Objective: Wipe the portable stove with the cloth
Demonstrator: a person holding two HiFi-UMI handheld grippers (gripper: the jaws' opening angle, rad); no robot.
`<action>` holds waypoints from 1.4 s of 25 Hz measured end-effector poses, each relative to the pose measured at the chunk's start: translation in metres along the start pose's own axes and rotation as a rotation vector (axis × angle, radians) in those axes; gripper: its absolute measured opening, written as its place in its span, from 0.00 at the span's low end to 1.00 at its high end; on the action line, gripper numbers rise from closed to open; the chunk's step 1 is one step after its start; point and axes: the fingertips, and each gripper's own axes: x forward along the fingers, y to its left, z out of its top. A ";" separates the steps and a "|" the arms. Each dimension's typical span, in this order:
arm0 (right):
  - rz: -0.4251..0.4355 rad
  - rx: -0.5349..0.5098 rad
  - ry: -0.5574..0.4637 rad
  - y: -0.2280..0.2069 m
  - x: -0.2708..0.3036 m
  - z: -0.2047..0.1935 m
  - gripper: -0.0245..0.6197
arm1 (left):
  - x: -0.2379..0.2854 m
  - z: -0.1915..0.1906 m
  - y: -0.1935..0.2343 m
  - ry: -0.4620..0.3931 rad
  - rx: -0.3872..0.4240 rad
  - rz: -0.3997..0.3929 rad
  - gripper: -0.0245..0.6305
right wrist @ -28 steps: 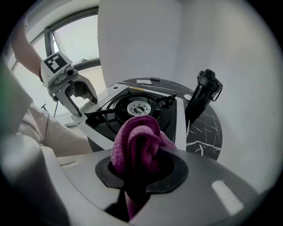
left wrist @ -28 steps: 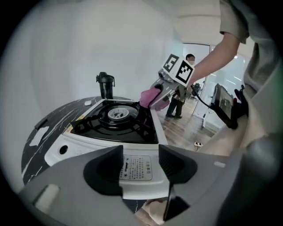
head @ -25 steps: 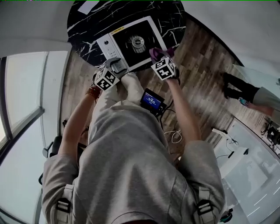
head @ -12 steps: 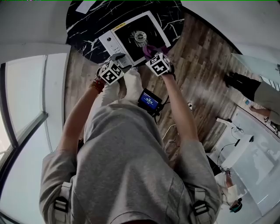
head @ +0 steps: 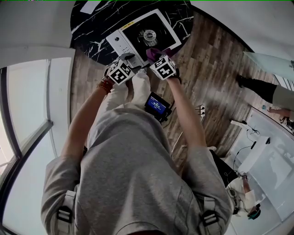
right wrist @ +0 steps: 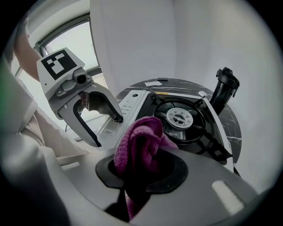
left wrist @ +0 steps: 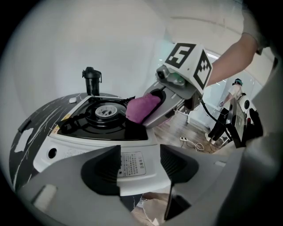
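The white portable stove (head: 120,37) with a black top and round burner (left wrist: 105,112) sits on a round black marble table (head: 92,27). My right gripper (right wrist: 141,172) is shut on a bunched purple cloth (right wrist: 139,150). In the left gripper view that cloth (left wrist: 141,108) rests on the black top at the stove's near right side. My left gripper (left wrist: 139,165) is open at the stove's near edge. The white side panel with its printed label (left wrist: 130,164) shows between the jaws, and the pads do not press it. The right gripper view shows the left gripper (right wrist: 108,131) close beside the cloth.
A black flask (right wrist: 223,86) stands on the table behind the stove, and a white sheet (head: 92,7) lies at the table's far side. A device with a blue screen (head: 157,105) hangs at the person's waist. Cables (head: 200,110) lie on the wood floor; another person (head: 275,94) stands at right.
My right gripper has carried the purple cloth leftward along the stove's near side, closing in on the left gripper. The left gripper has stayed at the stove's edge.
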 end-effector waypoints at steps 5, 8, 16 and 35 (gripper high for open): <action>0.000 0.040 -0.005 0.003 0.001 -0.002 0.19 | -0.001 -0.001 -0.002 0.012 0.010 -0.010 0.44; 0.008 0.050 -0.012 0.003 0.001 -0.001 0.19 | -0.001 -0.001 -0.004 0.013 0.014 -0.015 0.44; 0.077 0.092 -0.010 0.003 0.000 -0.001 0.19 | -0.001 -0.001 -0.002 0.002 0.013 -0.013 0.44; 0.538 0.123 0.060 0.008 -0.005 -0.001 0.19 | -0.003 0.007 0.005 -0.046 -0.192 -0.007 0.45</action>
